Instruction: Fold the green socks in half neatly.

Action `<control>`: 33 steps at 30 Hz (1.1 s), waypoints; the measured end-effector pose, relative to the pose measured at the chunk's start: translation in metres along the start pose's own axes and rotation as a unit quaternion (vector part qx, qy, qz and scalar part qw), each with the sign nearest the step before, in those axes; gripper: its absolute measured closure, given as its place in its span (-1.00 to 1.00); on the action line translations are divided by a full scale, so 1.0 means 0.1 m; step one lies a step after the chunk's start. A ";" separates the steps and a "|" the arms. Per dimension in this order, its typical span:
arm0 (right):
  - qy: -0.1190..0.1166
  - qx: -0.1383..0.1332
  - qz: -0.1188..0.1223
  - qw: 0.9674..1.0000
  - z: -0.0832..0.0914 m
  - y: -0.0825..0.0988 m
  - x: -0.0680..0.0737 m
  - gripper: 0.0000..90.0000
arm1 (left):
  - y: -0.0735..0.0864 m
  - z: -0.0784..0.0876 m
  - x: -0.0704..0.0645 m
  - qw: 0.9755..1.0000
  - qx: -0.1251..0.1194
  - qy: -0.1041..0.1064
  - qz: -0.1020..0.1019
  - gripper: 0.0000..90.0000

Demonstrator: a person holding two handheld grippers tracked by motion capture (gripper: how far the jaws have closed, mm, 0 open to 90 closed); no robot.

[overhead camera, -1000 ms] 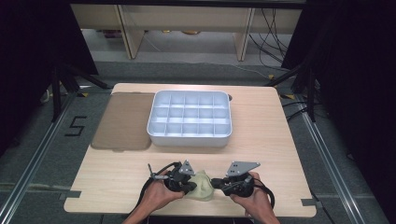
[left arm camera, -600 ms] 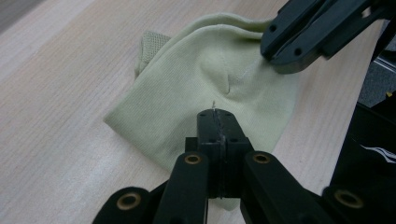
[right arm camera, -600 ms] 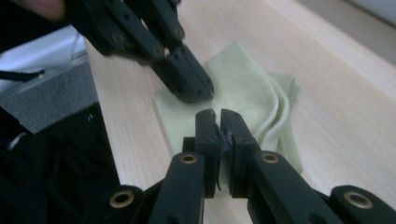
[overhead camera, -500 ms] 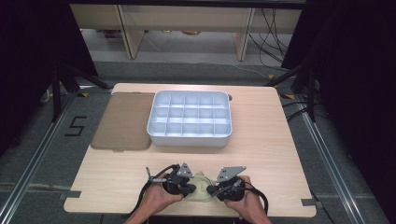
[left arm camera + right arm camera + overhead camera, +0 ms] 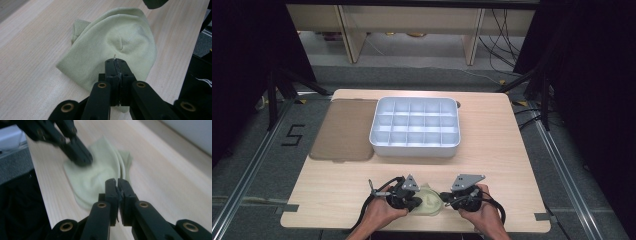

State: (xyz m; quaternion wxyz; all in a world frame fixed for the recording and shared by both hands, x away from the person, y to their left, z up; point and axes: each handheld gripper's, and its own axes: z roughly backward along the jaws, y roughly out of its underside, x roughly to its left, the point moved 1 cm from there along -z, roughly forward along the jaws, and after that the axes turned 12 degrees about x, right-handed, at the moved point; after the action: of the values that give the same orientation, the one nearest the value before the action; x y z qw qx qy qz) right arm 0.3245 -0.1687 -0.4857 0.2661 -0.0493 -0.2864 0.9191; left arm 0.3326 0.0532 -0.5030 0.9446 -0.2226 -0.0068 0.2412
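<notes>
A pale green sock (image 5: 428, 199) lies bunched on the near edge of the wooden surface (image 5: 512, 165), between a person's two hands, in the high view. The left claw (image 5: 117, 61) is clenched, its jaws pressed together over the near part of the sock, a fine thread showing at their tips; whether cloth is pinched between them cannot be told. The right claw (image 5: 116, 182) is also clenched, a thin slit left between its jaws, its tips at the edge of the sock (image 5: 100, 173), with the other claw resting on the cloth farther off. Behind the sock, well apart, a white compartment tray (image 5: 415, 148) sits mid-surface, and a brown lid (image 5: 344, 130) lies just beside it on the left.
</notes>
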 end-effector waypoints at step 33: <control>-0.013 0.007 -0.018 1.000 -0.13 -0.08 -0.19 0.98 | 0.01 0.00 -0.04 1.000 -0.002 -0.003 0.010 0.87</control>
State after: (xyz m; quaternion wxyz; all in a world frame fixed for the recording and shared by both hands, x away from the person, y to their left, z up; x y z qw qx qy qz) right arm 0.3477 -0.1668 -0.4935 0.2794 -0.0300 -0.2840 0.9167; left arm 0.3290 0.0520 -0.5032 0.9417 -0.2236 -0.0078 0.2513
